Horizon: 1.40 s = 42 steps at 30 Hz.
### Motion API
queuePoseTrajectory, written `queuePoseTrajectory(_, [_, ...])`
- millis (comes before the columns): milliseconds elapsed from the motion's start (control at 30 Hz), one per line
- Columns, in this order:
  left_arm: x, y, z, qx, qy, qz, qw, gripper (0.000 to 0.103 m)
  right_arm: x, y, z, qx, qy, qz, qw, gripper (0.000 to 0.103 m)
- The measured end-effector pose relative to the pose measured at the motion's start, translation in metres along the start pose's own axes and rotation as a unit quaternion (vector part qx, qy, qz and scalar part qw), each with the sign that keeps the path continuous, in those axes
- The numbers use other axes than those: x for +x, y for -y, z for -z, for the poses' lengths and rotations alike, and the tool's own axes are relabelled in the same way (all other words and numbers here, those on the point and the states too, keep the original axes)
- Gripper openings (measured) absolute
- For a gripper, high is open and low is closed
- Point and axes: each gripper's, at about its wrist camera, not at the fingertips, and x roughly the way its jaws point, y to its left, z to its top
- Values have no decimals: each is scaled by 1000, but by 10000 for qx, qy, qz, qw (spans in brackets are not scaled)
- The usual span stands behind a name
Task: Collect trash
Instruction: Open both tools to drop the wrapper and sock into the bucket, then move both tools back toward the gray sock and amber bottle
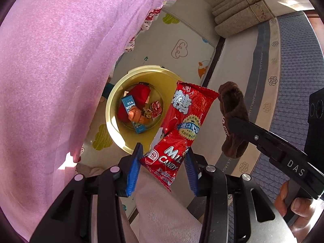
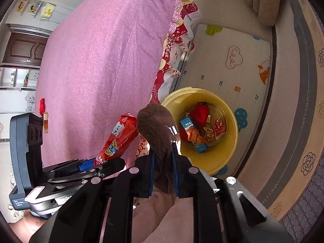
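While both hands hung above the yellow bin [image 1: 121, 141], I had two pieces in hand and neither was dropped yet. Left gripper [image 1: 165, 165] was clamped on the bottom end of the red candy wrapper [image 1: 180, 121]; the blue pads [image 1: 133, 172] pressed its sides, and the wrapper stuck up and forward, its top over the bin's near rim in the left view. Right gripper [image 2: 163, 168] was closed tight on the brown knit sock [image 2: 157, 129], which bulged up out of the pads and hung a little below them. From the right camera the sock sat just beside the bin's rim [image 2: 232, 141], not clearly over the opening.

Bin already held trash: a blue carton [image 2: 192, 133], a red crumpled bag [image 2: 199, 112], an orange wrapper [image 2: 195, 135], a small red-and-white wrapper [image 2: 219, 127] and some tan scraps. So my read: several pickups done, these two on the way in, release still to come.

Possible leftovers: a small red thing [image 2: 42, 105] and a small amber bottle [image 2: 46, 122] on the pink bedspread [image 2: 101, 60]. Couldn't tell if those counted as trash. Floor mat [image 2: 232, 50] around the bin looked clean where visible.
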Motion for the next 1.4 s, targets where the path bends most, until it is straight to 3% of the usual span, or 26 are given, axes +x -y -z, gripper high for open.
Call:
queuePoseTrajectory(133, [7,2,-7,122,-48,-25,9999,42,1,6,-1,29,-70,-3,10000,21])
queuePoseTrajectory(200, [12,4,-9,129,-156,57,9998,46,2,9,-1,80,-126,-3,9999,46])
queuePoseTrajectory(233, [14,2,-9,121,-210,24,9997,55,1,11,0,92,-98,45,9999,52])
queuePoseTrajectory(267, [16,2,-9,108,-259,-42,9996,68,0,12,1,86,-103,88,9999,52])
queuePoseTrajectory(400, [21,-1,-7,115,-375,-216,9990,73,1,20,4,161,-169,233,9995,52])
queuePoseTrajectory(667, [15,-11,-5,-51,-392,-229,9990,80,0,14,7,184,-261,406,9987,52])
queuePoseTrajectory(933, [-12,-20,-2,-153,-24,38,9999,80,-11,-16,6,-76,-214,567,9981,52])
queuePoseTrajectory(1167, [-60,-51,7,-355,486,162,9981,80,-13,-78,1,-627,-177,618,9960,52])
queuePoseTrajectory(1400, [-122,-125,34,-836,1026,74,9912,80,6,-171,6,-1302,-195,500,9900,52])
